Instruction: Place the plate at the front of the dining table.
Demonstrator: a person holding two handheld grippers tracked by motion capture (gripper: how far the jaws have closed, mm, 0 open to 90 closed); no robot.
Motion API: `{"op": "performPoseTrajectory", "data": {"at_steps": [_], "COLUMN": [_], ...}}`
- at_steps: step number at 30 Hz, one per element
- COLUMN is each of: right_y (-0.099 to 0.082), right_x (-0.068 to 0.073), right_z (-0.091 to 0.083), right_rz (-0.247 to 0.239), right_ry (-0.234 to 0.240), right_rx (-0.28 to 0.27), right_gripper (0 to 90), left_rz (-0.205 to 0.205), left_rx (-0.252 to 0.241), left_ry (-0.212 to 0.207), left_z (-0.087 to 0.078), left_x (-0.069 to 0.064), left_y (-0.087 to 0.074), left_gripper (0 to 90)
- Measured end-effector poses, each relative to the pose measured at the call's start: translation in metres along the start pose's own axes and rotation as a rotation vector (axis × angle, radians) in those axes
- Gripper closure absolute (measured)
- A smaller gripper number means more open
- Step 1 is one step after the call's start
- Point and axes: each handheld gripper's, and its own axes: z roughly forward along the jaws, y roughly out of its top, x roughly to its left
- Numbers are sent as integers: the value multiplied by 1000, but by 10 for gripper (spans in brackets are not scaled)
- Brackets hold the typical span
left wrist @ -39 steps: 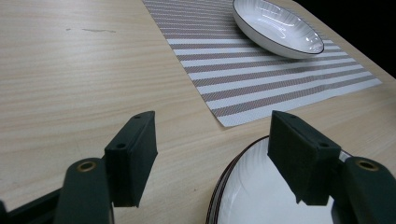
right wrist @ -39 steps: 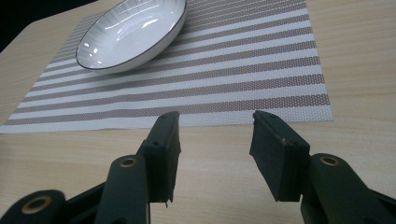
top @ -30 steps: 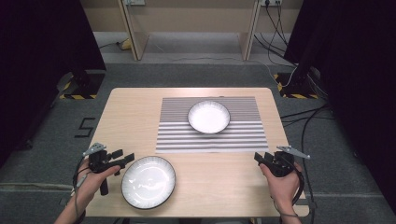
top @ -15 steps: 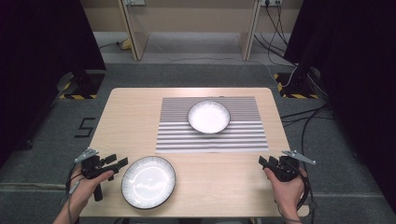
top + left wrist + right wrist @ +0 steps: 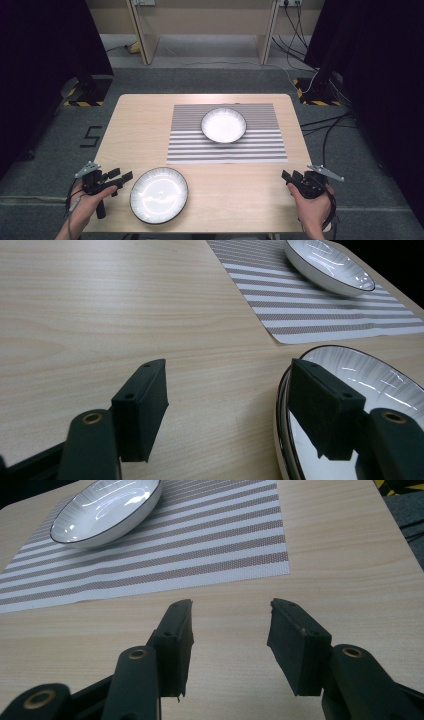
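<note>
A white plate with a dark rim (image 5: pixel 159 194) (image 5: pixel 380 390) lies on the wooden table (image 5: pixel 140 130) near its front left. A white bowl (image 5: pixel 223 125) (image 5: pixel 327 265) (image 5: pixel 102 510) sits on a striped placemat (image 5: pixel 227 142) (image 5: pixel 165 555) (image 5: pixel 320 310) farther back. My left gripper (image 5: pixel 124 177) (image 5: pixel 230 405) stands open just left of the plate, its right jaw over the plate's rim. At the table's front right corner my right gripper (image 5: pixel 288 176) (image 5: pixel 230 640) is open over bare wood, nothing between its jaws.
Grey floor surrounds the table, with cables (image 5: pixel 330 125) trailing at the right and dark curtains on both sides. Table legs (image 5: pixel 140 30) of another piece of furniture stand behind. Bare wood lies between plate and right gripper.
Both hands have drawn back toward the table's front edge. The left gripper moved slightly left and down, away from the plate; the right one moved down and right. Plate and bowl stayed put.
</note>
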Motion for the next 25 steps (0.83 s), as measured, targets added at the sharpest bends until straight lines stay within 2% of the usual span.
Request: {"op": "performPoseTrajectory", "data": {"at_steps": [9,16,18,25], "right_y": [-7,-16,-18,-22], "right_x": [-6,-13,-15,-17], "right_z": [-3,-7,-9,-10], "right_rz": [7,33,33,42], "right_ry": [-14,-25,-28,-31], "right_rx": [1,0,1,3], "right_gripper": [520,520,520,517], "left_rz": [-8,-32,-45,-43], "left_rx": [-14,-16,-18,-36], "left_ry": [18,32,24,29], "left_z": [-8,-16,-17,-19], "left_x": [8,15,16,14], "left_y": [-5,-14,-15,-12], "left_gripper": [319,319,319,321]}}
